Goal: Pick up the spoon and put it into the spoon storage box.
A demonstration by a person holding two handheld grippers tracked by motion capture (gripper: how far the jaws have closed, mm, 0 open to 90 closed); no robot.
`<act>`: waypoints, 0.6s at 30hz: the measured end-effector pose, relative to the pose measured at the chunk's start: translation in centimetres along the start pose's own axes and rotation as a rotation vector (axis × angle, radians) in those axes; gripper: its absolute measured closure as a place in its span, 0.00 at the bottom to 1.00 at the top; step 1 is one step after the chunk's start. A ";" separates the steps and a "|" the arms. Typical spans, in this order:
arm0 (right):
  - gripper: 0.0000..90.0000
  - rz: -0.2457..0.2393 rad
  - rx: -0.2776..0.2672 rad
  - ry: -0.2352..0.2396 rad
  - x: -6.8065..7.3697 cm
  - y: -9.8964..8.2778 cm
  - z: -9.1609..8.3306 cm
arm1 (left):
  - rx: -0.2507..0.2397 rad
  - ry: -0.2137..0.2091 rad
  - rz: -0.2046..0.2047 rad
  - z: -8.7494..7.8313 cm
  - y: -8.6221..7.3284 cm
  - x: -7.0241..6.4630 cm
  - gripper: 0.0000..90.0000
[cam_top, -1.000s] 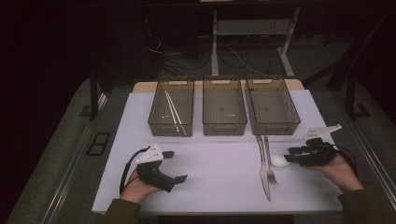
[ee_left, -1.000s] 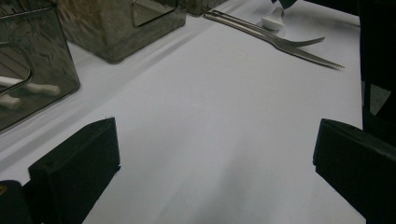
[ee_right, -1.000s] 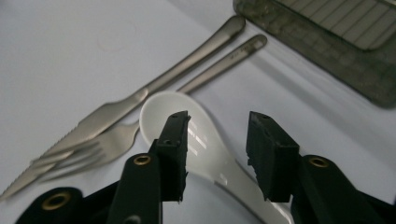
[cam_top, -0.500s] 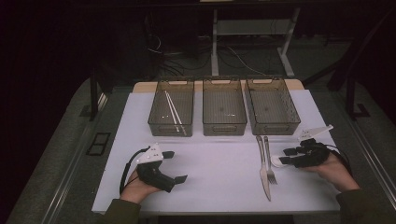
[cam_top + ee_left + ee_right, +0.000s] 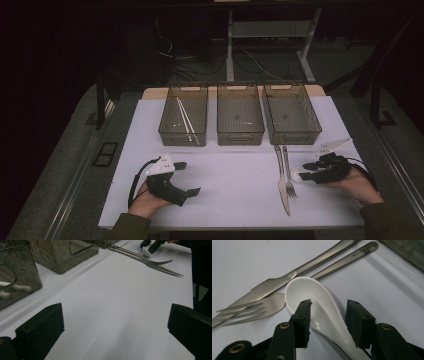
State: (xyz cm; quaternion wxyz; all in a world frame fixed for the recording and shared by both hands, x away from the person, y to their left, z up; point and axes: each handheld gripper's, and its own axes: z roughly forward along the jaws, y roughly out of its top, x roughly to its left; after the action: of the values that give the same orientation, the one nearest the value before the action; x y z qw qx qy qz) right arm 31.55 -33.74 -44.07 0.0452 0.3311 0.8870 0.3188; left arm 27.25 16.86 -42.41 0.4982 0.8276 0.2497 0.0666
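A white ceramic spoon [image 5: 312,295] lies on the white table sheet, just right of a steel fork [image 5: 262,310] and knife [image 5: 274,287]. My right gripper [image 5: 329,304] straddles the spoon's neck. Its jaws have just been closing, with the spoon between them. One pad sits at the bowl's edge and the other stands a little off the handle. In the high view the right gripper [image 5: 304,171] lies low at the right, by the spoon [image 5: 296,175]. My left gripper [image 5: 190,177] rests at the front left, open wide and empty [image 5: 116,310].
Three clear bins stand in a row at the back. The left bin [image 5: 165,131] holds white chopsticks [image 5: 186,120]. The middle bin [image 5: 240,136] and right bin [image 5: 295,136] look empty. The knife [image 5: 283,185] and fork [image 5: 289,175] lie parallel, handles toward the bins.
The right hand has settled slightly lower and to the left around the spoon. The left hand has kept still.
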 end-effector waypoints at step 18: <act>0.80 -0.113 0.036 0.021 0.9 -0.4 -0.3 | 0.003 0.000 0.005 0.0 0.0 0.0 0.00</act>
State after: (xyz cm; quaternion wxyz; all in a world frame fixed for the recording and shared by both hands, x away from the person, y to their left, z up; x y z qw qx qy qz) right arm 30.48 -33.58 -43.95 0.0479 0.2780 0.9103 0.3031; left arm 27.24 16.87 -42.38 0.4967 0.8290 0.2478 0.0676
